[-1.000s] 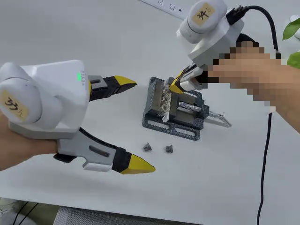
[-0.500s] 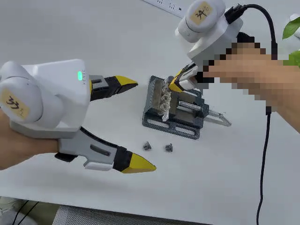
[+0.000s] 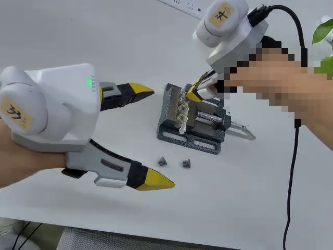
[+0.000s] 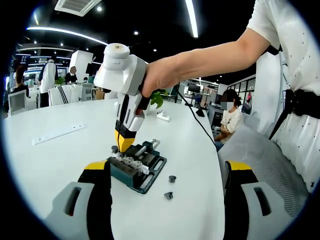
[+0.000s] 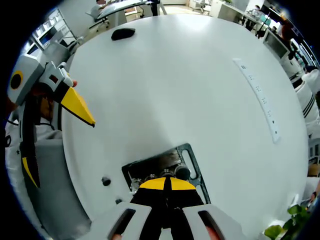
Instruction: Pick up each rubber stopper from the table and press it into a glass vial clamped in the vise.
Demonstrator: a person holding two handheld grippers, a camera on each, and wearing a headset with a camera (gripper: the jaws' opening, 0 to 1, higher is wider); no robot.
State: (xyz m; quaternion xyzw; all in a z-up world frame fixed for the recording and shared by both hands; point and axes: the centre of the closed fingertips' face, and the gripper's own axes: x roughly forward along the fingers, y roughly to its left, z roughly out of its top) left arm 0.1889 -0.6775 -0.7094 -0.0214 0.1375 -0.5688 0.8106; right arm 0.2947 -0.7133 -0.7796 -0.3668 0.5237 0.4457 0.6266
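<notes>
Now the right gripper stands over the vise with its jaws closed together, the tips down at the far end of the row of glass vials, just beside a dark seated stopper. The left gripper hovers near the vise, jaws wide apart. One loose rubber stopper and a second stopper lie on the white surface before the vise, ahead of those wide jaws.

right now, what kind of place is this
Probably an open-plan office or lab workspace: a large white table with a small vise on it, people seated at desks behind, and strip lights on a dark ceiling.
</notes>
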